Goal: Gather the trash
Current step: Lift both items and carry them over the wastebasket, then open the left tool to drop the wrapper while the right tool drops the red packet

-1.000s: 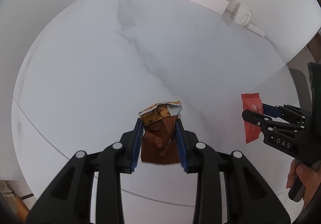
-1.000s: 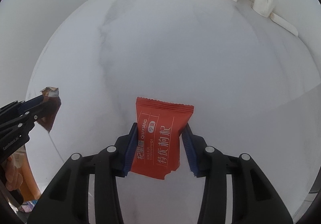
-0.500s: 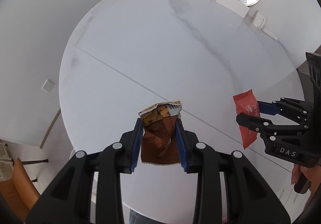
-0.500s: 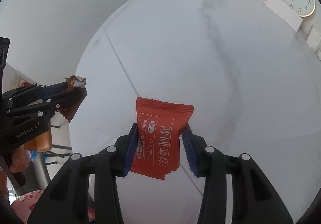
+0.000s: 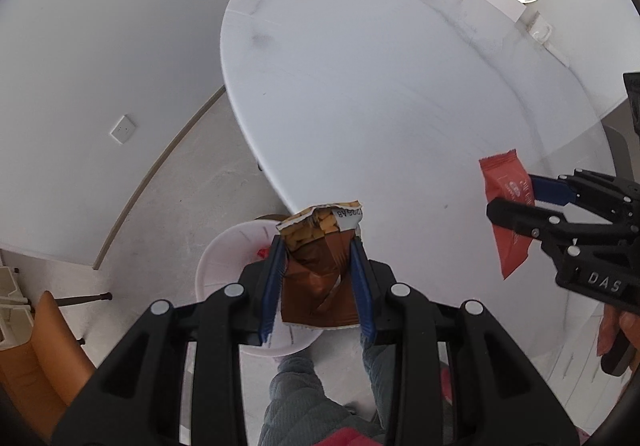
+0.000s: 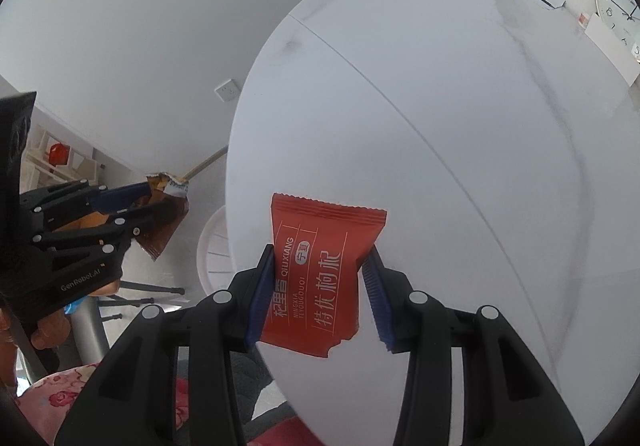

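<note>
Two wrappers are held: the brown snack bag [image 5: 320,266] is pinched in the left tongs [image 5: 318,286] right above the white bin [image 5: 224,270], while the red packet [image 6: 320,274] gripped by the right tongs [image 6: 320,294] is still over the table [image 6: 460,166], farther away.

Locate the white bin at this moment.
In the left wrist view the white bin stands on the floor beside the table's near-left edge, directly beneath the brown wrapper held in the left gripper.

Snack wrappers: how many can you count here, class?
2: a brown wrapper held in the left gripper, a red wrapper held in the right gripper. The bin may hide more.
</note>
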A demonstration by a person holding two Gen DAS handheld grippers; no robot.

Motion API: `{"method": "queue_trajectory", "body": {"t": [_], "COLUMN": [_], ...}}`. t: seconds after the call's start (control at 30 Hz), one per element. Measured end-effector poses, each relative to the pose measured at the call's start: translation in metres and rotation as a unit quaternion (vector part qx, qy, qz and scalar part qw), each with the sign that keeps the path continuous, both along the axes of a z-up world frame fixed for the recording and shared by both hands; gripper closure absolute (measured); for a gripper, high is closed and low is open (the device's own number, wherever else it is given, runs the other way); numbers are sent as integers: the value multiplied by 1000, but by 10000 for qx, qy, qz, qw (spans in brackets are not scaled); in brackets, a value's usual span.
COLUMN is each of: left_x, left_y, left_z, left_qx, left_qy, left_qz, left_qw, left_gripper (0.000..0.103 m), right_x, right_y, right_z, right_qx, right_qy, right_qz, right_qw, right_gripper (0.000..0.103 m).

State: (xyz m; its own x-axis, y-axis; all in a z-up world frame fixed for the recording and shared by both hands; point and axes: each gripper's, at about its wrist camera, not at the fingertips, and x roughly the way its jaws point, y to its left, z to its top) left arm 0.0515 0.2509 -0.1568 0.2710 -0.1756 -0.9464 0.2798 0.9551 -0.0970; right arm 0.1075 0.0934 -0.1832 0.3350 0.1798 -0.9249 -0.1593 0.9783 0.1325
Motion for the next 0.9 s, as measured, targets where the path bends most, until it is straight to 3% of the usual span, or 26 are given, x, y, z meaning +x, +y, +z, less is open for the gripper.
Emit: {"method": "queue_trajectory", "body": {"t": [0.33, 0.57, 0.9], "left_x": [-23, -21, -6], "left_y": [86, 91, 91], "left_z": [-47, -89, -136], "left_qx": [176, 104, 43], "left_qy": [398, 628, 822], "left_qz": [-485, -556, -692], "left_qw": [9979, 9964, 9942], "left_gripper": [71, 71, 71], "right_x": [-17, -18, 12], "right_y": [92, 117, 125], "right_z": [-27, -50, -74], "right_qx": [-42, -184, -216], "right_qy": [116, 430, 625], "right_qz": [-403, -257, -181], "right_qw": [9991, 9986, 9976], "right_gripper": [59, 59, 59]}}
